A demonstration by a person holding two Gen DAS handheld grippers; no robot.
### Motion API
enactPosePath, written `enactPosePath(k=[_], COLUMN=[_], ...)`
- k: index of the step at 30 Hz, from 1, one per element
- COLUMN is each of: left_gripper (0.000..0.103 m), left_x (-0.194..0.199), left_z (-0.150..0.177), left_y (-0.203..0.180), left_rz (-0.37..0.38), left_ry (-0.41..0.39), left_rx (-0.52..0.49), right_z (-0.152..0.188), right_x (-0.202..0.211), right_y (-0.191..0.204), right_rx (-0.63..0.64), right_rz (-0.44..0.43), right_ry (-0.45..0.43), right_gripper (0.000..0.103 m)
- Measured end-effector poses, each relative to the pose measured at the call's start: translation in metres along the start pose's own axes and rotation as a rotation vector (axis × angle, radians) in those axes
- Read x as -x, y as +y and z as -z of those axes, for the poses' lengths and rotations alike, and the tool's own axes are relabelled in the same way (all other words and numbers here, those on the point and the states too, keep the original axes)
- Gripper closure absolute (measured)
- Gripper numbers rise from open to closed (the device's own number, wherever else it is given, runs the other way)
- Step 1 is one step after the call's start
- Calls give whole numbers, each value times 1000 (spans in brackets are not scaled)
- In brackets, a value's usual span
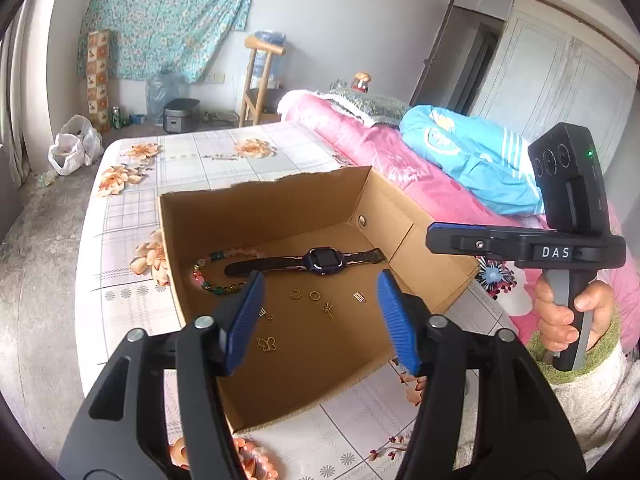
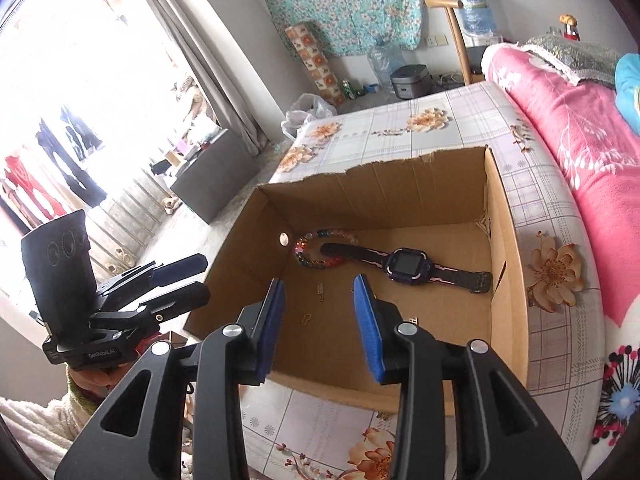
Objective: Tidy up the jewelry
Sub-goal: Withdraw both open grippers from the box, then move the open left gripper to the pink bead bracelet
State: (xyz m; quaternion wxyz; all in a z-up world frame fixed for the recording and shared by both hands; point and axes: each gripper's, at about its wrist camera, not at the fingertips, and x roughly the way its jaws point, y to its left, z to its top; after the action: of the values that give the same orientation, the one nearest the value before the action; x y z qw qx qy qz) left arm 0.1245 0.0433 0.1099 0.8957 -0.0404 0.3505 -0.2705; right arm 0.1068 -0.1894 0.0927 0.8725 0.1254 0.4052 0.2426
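An open brown cardboard box (image 1: 280,216) stands on a table covered with a white plaid cloth printed with orange flowers (image 1: 208,152). All the jewelry lies on the floor of the box. A dark purple smartwatch with a black strap (image 1: 324,261) lies flat across the far part. One end of its strap reaches into a bracelet of coloured glass beads (image 1: 204,276) in the far left corner. Nearer to the camera there are two small gold rings (image 1: 305,295) side by side, a thin gold flower-shaped charm (image 1: 328,310), a small silver rectangular charm (image 1: 359,297) and a gold butterfly-shaped pendant (image 1: 267,344).

The left gripper (image 1: 318,316) with blue ribbed pads hangs above the near edge of the box; its fingers are spread wide and hold nothing. The right gripper (image 2: 319,320) is also above the near edge, its blue pads apart and nothing between them. A pink blanket with white flowers (image 2: 568,128) lies on the bed beside the table.
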Motion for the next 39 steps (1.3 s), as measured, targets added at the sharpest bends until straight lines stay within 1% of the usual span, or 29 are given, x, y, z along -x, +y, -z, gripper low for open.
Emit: enactPosePath(k=[2, 3, 5, 6, 7, 9, 11, 15, 17, 19, 21, 24, 27, 29, 30, 32, 34, 37, 39], left_gripper=[32, 29, 23, 21, 19, 18, 17, 16, 17, 17, 16, 16, 16, 16, 16, 16, 16, 16, 15], left_x=[20, 29, 47, 53, 58, 65, 63, 49, 39, 24, 7, -15, -28, -36, -41, -48, -54, -61, -62], left_z=[8, 13, 24, 30, 37, 54, 71, 104, 120, 131, 140, 146, 146, 146, 147, 147, 148, 150, 150], left_y=[1, 2, 6, 8, 10, 14, 18, 17, 14, 6, -3, -18, -30, -35, -37, -40, -42, -43, -45], left_rz=[3, 3, 10, 15, 18, 13, -7, -69, -71, -79, -94, -135, -158, -159, -169, -197, -217, -234, -252], left_ry=[-32, -43, -64, -67, -66, -56, -23, 60, 97, 143, 183, 227, 234, 250, 263, 282, 298, 313, 313], left_rx=[4, 10, 30, 41, 53, 81, 106, 139, 149, 149, 135, 90, 59, 63, 65, 63, 70, 100, 101], right_z=[8, 14, 26, 33, 40, 56, 70, 100, 114, 127, 141, 156, 163, 164, 165, 166, 165, 165, 166], right_x=[20, 30, 47, 55, 62, 70, 74, 66, 52, 32, 10, -16, -36, -45, -46, -50, -52, -53, -53], right_y=[7, 10, 14, 15, 17, 16, 13, 2, -5, -14, -19, -26, -26, -27, -26, -24, -23, -28, -26], right_rx=[18, 22, 27, 29, 29, 27, 13, -37, -61, -84, -98, -99, -55, -34, -19, -2, 7, -10, -3], right_rz=[-21, -32, -50, -60, -65, -54, -18, 92, 167, 252, 346, 422, 489, 519, 537, 563, 580, 568, 568], right_ry=[-46, -69, -105, -123, -135, -150, -150, -102, -62, -1, 61, 124, 157, 168, 160, 169, 169, 175, 178], right_gripper=[56, 52, 48, 44, 37, 31, 27, 26, 25, 25, 25, 25, 25, 23, 18, 15, 8, 6, 6])
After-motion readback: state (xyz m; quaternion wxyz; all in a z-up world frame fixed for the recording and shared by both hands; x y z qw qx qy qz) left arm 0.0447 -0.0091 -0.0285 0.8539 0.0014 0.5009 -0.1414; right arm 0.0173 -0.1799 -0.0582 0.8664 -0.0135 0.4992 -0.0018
